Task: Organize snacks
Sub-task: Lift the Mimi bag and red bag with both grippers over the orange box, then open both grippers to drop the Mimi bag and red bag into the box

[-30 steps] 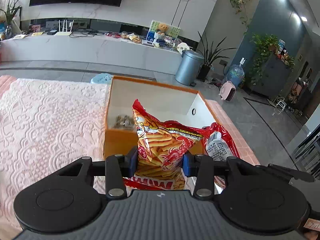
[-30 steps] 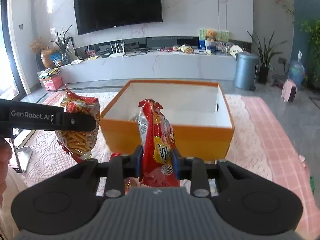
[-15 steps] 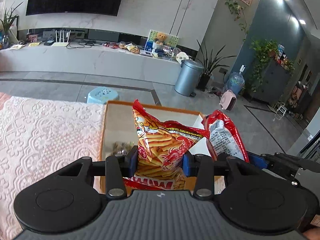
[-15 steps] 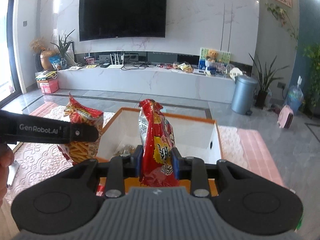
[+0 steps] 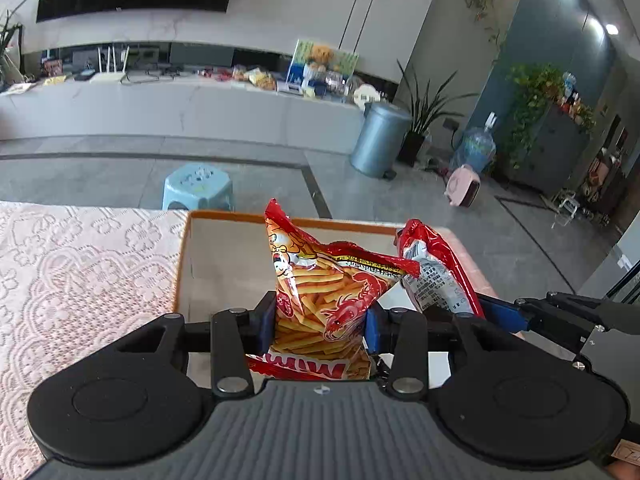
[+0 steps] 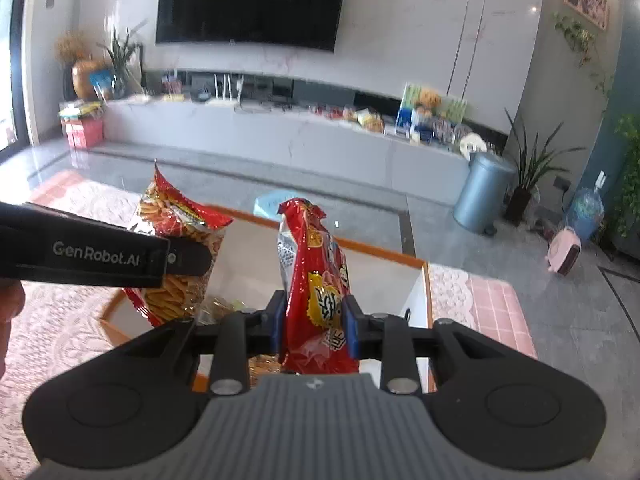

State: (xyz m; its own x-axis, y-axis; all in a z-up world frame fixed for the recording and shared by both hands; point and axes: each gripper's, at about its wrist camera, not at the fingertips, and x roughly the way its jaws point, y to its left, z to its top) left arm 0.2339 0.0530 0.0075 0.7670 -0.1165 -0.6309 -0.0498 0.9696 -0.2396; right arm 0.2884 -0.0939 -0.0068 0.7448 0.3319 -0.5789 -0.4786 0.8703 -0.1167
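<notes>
Two grippers above orange box (image 5: pixel 182 256), left gripper (image 5: pixel 320 322) clamping fries bag (image 5: pixel 320 296), right gripper (image 6: pixel 314 322) clamping red packet (image 6: pixel 316 280).

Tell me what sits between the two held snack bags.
Nothing. In the right wrist view, only the orange box's pale interior shows between the shrimp-stick bag and the red snack bag.

My left gripper (image 5: pixel 320 326) and right gripper (image 6: pixel 313 325) are matte black with blue pads, silver screws and ribbed grey housings; white "GenRobot.AI" lettering marks one.
</notes>
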